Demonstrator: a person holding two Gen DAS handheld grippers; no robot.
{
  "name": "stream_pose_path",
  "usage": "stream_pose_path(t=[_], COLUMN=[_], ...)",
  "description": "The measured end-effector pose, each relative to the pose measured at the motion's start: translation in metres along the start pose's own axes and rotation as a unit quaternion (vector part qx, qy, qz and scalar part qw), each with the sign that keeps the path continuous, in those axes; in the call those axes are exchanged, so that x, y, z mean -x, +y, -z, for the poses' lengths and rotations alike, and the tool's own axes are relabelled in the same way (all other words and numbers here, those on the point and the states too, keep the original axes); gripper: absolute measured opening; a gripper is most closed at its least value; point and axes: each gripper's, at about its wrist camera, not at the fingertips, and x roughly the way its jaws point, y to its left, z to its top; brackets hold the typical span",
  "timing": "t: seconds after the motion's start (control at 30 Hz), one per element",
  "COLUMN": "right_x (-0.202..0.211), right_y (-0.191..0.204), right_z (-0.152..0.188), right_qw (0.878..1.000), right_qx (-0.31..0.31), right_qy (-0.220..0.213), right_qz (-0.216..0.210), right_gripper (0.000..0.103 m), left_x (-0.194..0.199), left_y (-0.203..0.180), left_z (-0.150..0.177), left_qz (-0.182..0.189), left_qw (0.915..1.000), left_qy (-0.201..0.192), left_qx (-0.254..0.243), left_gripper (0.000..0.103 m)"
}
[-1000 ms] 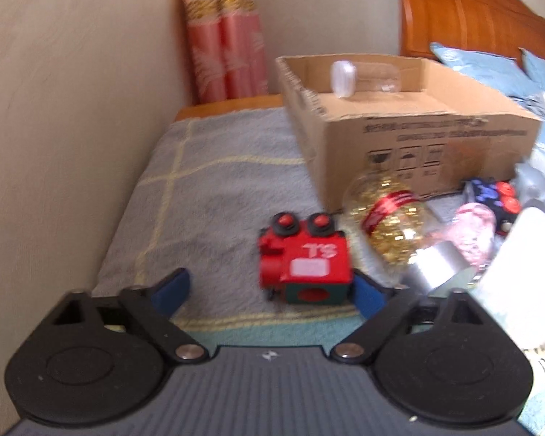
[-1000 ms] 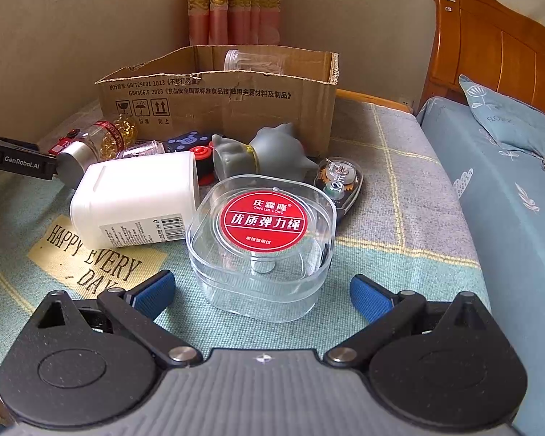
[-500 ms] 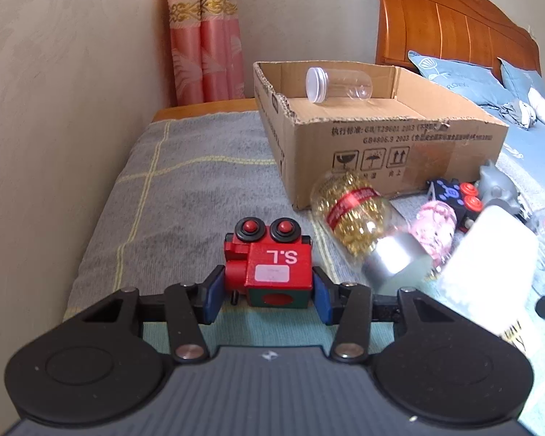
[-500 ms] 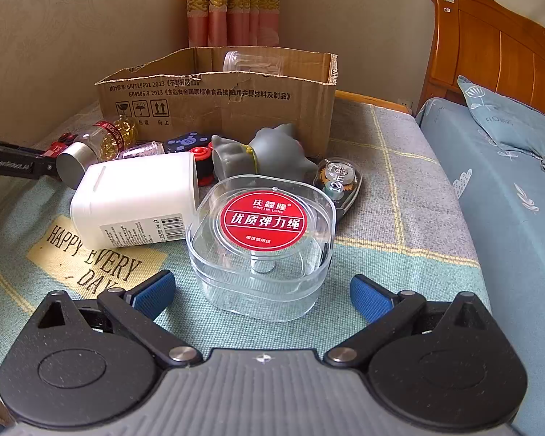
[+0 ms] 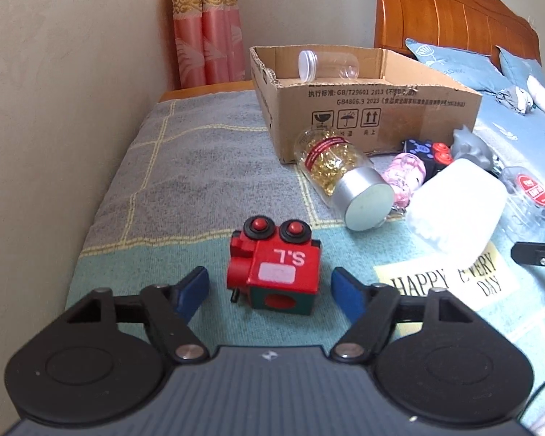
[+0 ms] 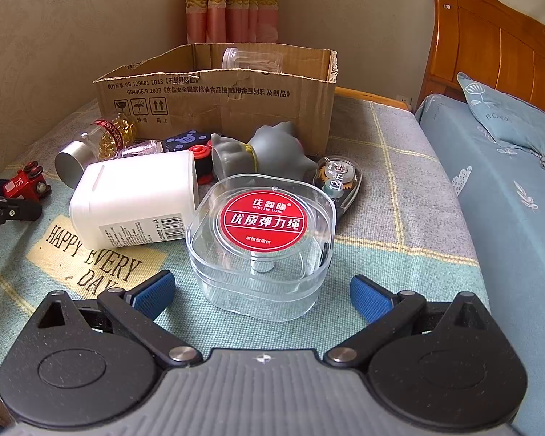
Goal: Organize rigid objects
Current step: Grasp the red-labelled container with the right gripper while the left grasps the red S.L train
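A red toy train block (image 5: 274,267) marked "S.L" sits on the cloth between the blue pads of my left gripper (image 5: 270,289), which is open with gaps on both sides. It also shows in the right wrist view (image 6: 25,183). My right gripper (image 6: 261,292) is open, its pads either side of a clear plastic case with a red label (image 6: 261,243) without touching it. A cardboard box (image 5: 367,109) stands behind, with a clear jar (image 5: 327,65) inside.
A jar of gold beads with a silver lid (image 5: 341,174), a white bottle (image 6: 134,203), a pink jar (image 5: 405,176), a grey figurine (image 6: 269,154), a black and red toy (image 6: 196,152) and a tape dispenser (image 6: 339,180) lie before the box. Wall on the left, bed on the right.
My left gripper closed around the red train block half a second ago and has now opened again; the block still rests on the cloth. The right gripper has not moved.
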Motion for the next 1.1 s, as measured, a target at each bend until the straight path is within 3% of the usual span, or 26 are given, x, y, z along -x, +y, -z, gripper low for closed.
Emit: stream_pose_path(t=[0.2,0.33,0.57,0.7,0.8,1.1], right_x=[-0.006,-0.01,-0.005,-0.005,-0.006,-0.013], right_y=[-0.001,-0.009,-0.026,-0.02,-0.016,-0.015], right_z=[-0.012,-0.018,-0.012,-0.018,-0.026,-0.035], right_qw=[1.0,0.999,0.998,0.999,0.999,0.998], right_qx=[0.002,-0.011,-0.023,-0.017,-0.015,-0.008], right_qy=[0.026,0.033,0.038,0.028,0.022,0.044], right_qz=[-0.001,0.036,0.039,0.026,0.026,0.036], right_gripper=[0.103,0.103,0.103,0.103,0.103,0.081], left_x=[-0.007,-0.005,-0.005,-0.007,-0.007,-0.008], left_y=[0.002,0.002,0.007,0.008,0.008,0.005], left_z=[-0.006,-0.006,-0.007,-0.01,-0.013,-0.017], left_qz=[0.011,0.011,0.023,0.023,0.028,0.038], left_qw=[0.9999,0.9999,0.9996,0.9996,0.9993,0.9986], left_qy=[0.001,0.005,0.014,0.016,0.019,0.026], left_qx=[-0.003,-0.011,-0.007,-0.011,-0.019,-0.027], left_gripper=[0.076,0.076,0.075,0.072,0.064,0.054])
